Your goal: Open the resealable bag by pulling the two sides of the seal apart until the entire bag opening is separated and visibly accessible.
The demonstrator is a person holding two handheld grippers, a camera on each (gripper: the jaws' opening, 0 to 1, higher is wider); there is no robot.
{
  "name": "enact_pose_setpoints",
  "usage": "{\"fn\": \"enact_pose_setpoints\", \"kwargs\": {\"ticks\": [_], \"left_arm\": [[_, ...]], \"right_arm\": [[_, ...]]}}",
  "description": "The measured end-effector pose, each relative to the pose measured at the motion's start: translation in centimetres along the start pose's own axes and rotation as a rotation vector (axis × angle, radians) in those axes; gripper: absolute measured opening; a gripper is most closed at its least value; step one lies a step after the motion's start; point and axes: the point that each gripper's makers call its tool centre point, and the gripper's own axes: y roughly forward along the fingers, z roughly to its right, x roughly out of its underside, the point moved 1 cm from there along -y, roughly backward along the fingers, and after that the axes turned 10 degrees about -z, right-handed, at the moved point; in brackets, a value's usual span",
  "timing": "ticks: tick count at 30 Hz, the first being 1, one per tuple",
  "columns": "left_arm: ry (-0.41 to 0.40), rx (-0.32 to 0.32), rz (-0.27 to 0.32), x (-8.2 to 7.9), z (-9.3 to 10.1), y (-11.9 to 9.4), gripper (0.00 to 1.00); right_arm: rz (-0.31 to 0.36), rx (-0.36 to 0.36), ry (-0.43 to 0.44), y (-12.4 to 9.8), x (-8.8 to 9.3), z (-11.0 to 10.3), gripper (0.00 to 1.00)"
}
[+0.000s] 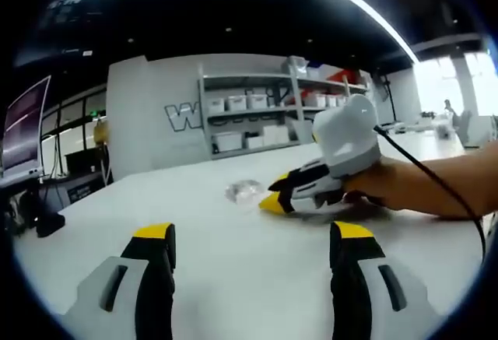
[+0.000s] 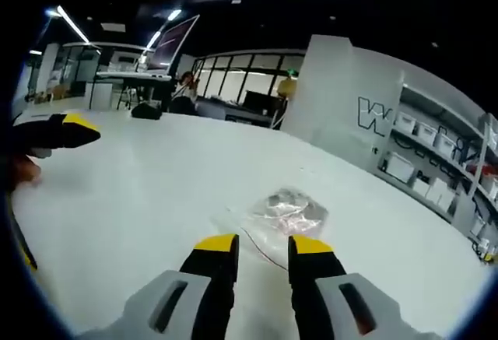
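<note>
Clear crumpled resealable plastic bag (image 2: 282,209) flat on white table (image 2: 117,200), just beyond yellow-tipped right gripper (image 2: 261,248), 2 jaws narrowly parted, gripping nothing, left gripper (image 1: 253,243) spread wide, well short of bag (image 1: 243,191)

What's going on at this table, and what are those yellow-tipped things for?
A person holds a two-jaw gripper in each hand over a white table. The right gripper, jaws slightly apart, is closing in on the clear resealable bag lying flat there; it hasn't gripped it. The left gripper hangs back, jaws wide open. The bag does not look pulled open yet.
</note>
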Motion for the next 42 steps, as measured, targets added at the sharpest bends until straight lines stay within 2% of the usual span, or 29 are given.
{"fn": "enact_pose_setpoints", "kwargs": {"ticks": [8,17,24,29,32,38,42], "left_arm": [[0.000,-0.002,-0.002,0.0,-0.1,0.0,0.81],[0.001,-0.005,-0.004,0.0,0.0,-0.1,0.80],[0.003,-0.006,-0.006,0.0,0.0,-0.1,0.80],[0.002,-0.007,-0.009,0.1,-0.1,-0.1,0.80],[0.002,-0.008,-0.009,0.1,-0.1,-0.1,0.80],[0.002,-0.011,-0.011,0.1,-0.1,-0.1,0.80],[0.002,-0.012,-0.012,0.2,-0.2,0.0,0.80]], "right_arm": [[-0.007,0.034,-0.013,0.4,0.2,1.0,0.24],[0.010,0.096,-0.010,-0.2,0.2,2.5,0.24],[0.000,0.117,-0.066,-0.1,0.3,2.9,0.22],[-0.031,0.111,-0.146,0.5,0.8,2.8,0.11],[-0.030,0.123,-0.160,0.6,0.8,3.1,0.11],[-0.006,0.130,-0.162,0.5,0.4,3.3,0.08],[0.001,0.117,-0.132,0.5,0.3,3.5,0.01]]}}
